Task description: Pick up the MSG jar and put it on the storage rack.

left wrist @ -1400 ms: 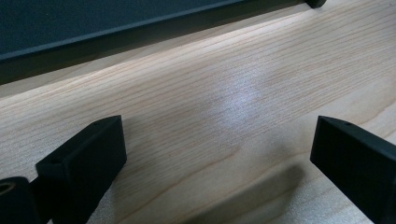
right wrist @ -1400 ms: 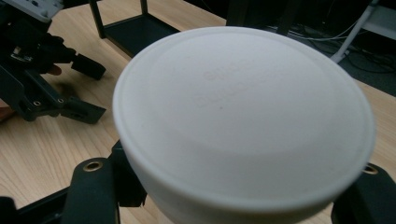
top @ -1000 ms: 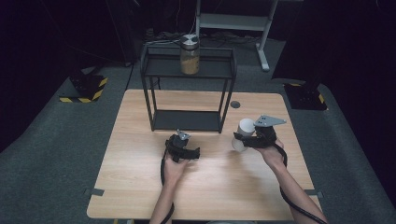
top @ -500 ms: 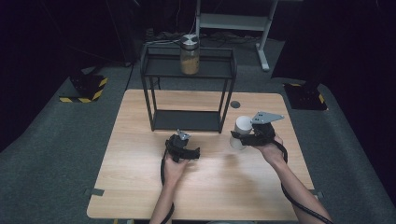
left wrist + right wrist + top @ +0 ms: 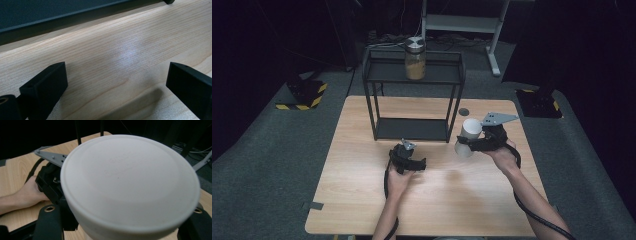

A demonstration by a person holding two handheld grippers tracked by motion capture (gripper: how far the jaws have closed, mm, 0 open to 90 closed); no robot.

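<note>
In the high view we see our right claw (image 5: 469,142) right of the frame's centre, clamped on a white cup (image 5: 467,136) that it holds tilted, clear of the bench (image 5: 362,200), just right of the black rack (image 5: 412,100). In the right gripper view the cup (image 5: 130,187) spreads across the middle of the frame, its flat round end turned to the camera and the black jaws gripping it from below at both bottom corners. Our left claw (image 5: 406,159) rests low on the bench at the centre of the high view, in front of the rack; in the left gripper view its jaws stand wide apart over bare wood. On the rack's top shelf, upper centre, stands a jar (image 5: 415,58) with a metal lid.
</note>
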